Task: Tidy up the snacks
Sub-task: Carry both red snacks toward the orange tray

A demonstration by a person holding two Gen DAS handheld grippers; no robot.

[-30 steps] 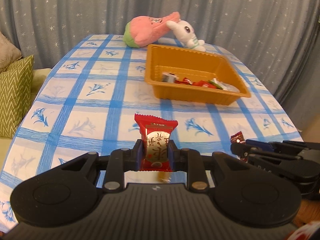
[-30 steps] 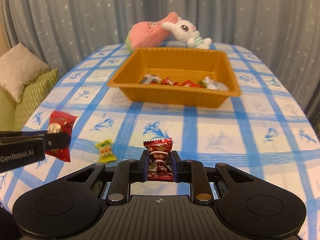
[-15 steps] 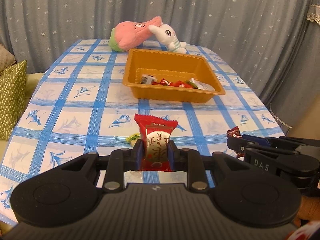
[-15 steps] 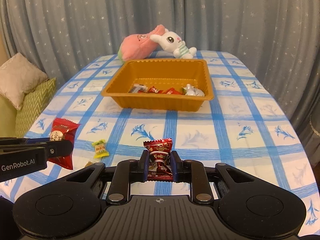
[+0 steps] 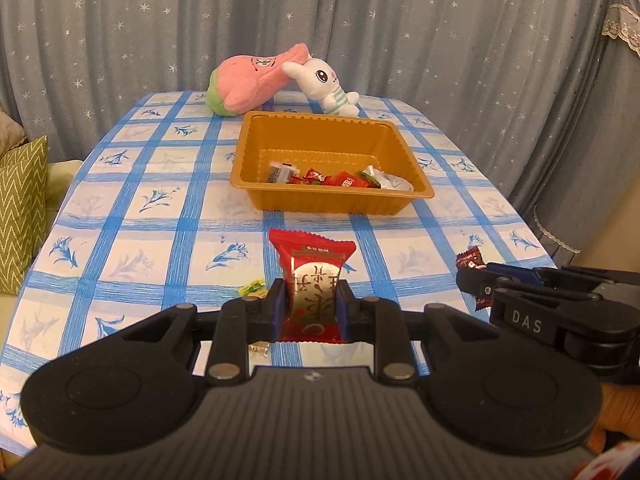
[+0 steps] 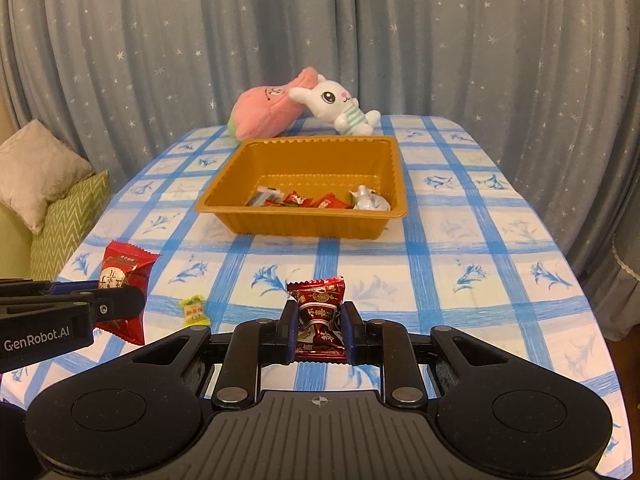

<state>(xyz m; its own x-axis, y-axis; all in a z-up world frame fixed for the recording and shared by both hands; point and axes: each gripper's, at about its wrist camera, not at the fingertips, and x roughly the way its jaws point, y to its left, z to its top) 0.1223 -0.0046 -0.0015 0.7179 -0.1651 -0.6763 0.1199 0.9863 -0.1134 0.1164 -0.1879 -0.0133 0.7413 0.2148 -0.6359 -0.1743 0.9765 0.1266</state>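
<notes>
My left gripper [image 5: 311, 307] is shut on a bright red snack packet [image 5: 312, 276] and holds it upright above the table's near edge. My right gripper [image 6: 319, 324] is shut on a dark red candy packet [image 6: 319, 316]. The orange tray [image 5: 256, 148] stands mid-table with several wrapped snacks [image 5: 328, 178] along its near wall; it also shows in the right wrist view [image 6: 236, 168]. A small yellow-green candy [image 6: 193, 309] lies on the cloth between the grippers, and shows in the left wrist view [image 5: 252, 288]. Each gripper shows in the other's view: the left [image 6: 116, 304], the right [image 5: 472, 280].
A pink plush [image 5: 248, 84] and a white bunny plush [image 5: 324, 84] lie behind the tray at the table's far end. A green cushion [image 5: 20, 208] and a beige cushion [image 6: 36, 168] sit on a sofa left of the table. Starred curtains hang behind.
Both grippers have pulled back and risen with their packets still held, so the tray and plush toys look farther away and more of the table shows.
</notes>
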